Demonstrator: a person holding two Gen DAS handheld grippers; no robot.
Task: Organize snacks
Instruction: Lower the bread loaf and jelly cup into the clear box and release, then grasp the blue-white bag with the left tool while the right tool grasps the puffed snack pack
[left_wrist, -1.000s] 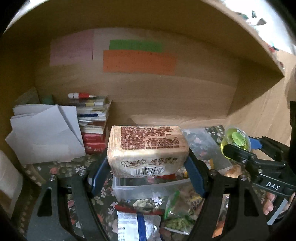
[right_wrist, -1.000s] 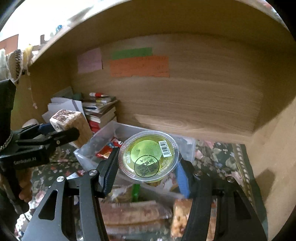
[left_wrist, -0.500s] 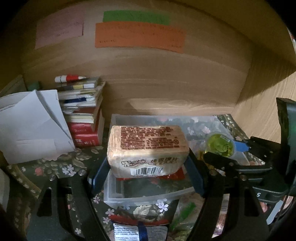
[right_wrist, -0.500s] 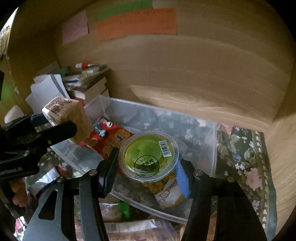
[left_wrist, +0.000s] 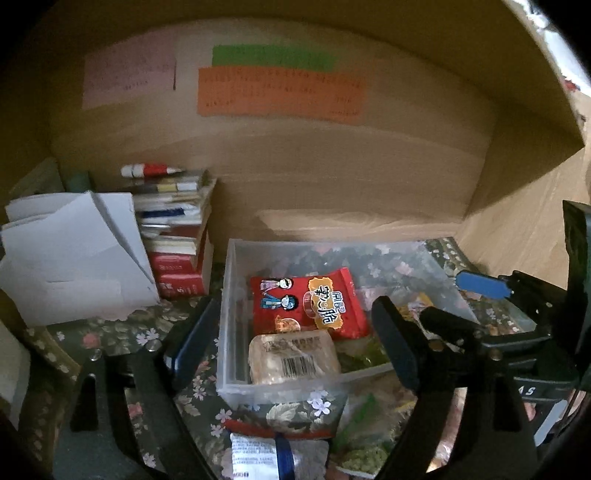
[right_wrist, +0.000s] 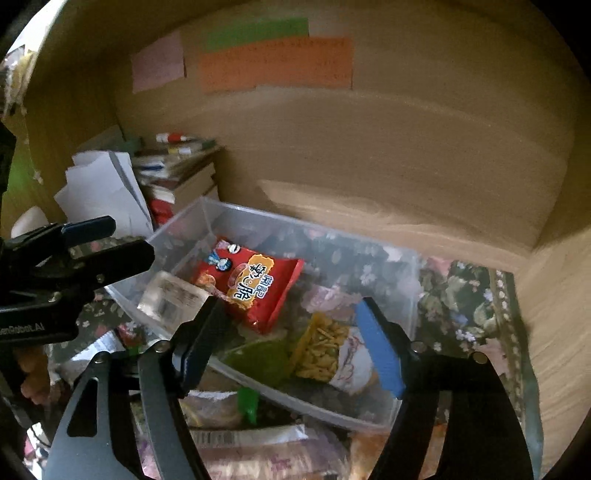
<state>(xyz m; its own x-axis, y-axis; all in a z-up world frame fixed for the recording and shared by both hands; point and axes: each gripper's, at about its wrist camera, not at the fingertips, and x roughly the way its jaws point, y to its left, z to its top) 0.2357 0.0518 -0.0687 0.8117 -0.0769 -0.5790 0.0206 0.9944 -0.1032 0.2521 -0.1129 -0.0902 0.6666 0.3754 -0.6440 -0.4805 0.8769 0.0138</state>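
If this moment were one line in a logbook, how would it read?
left gripper: open | right gripper: open | beige barcoded snack block, red snack bag: inside clear plastic bin | more packets outside

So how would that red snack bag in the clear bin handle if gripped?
The red snack bag looks puffed and glossy: probably light, crinkly, maybe slippery. It lies loose in the clear bin, so a push likely slides it.

Stack of books (left_wrist: 177, 236) against the wooden back wall, red-and-white marker (left_wrist: 149, 170) on top, folded white papers (left_wrist: 74, 258) beside it, orange paper strip (left_wrist: 280, 96), green paper strip (left_wrist: 273, 57) and pink paper note (left_wrist: 127, 77) on the wall, dark floral cloth (right_wrist: 469, 295) underneath
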